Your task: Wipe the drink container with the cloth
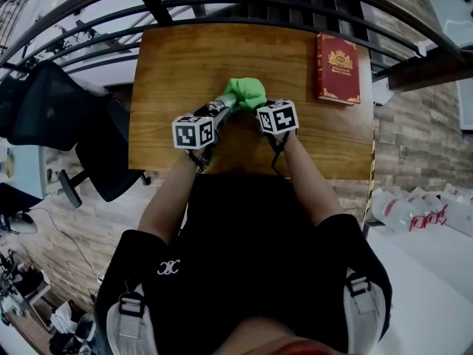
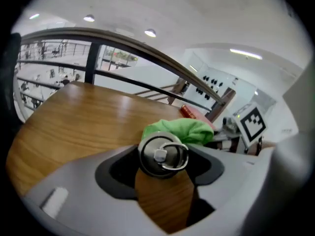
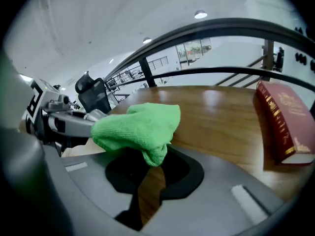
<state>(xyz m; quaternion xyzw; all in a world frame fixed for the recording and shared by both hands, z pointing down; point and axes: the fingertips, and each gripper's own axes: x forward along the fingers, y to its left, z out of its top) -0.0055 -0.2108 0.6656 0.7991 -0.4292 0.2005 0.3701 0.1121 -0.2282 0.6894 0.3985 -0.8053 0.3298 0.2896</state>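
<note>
Head view: I stand at a wooden table (image 1: 162, 87) with both grippers held close together over its near half. A red book (image 1: 338, 69) lies flat at the far right corner, well apart from the grippers. A black chair (image 1: 55, 109) stands off the table's left edge, and a dark railing (image 1: 244, 6) runs behind the far edge.

Left gripper view: my left gripper (image 2: 165, 162) has its jaws closed on the cap end of the metal flask (image 2: 163, 155). The round cap, with its wire ring, faces the camera and fills the curved recess between the jaws. The flask points away from me towards the cloth, whose green bulk shows just behind the cap. The marker cube (image 2: 253, 122) of my other gripper sits beyond it to the right.

Right gripper view: my right gripper (image 3: 147, 162) has its jaws nearly together, pinching a hanging fold of the green cloth (image 3: 140, 128). The rest of the cloth bunches above the jaws and drapes to the left, onto the far end of the flask. The flask's body is hidden there; only a bit of grey metal shows at the cloth's left edge.
</note>
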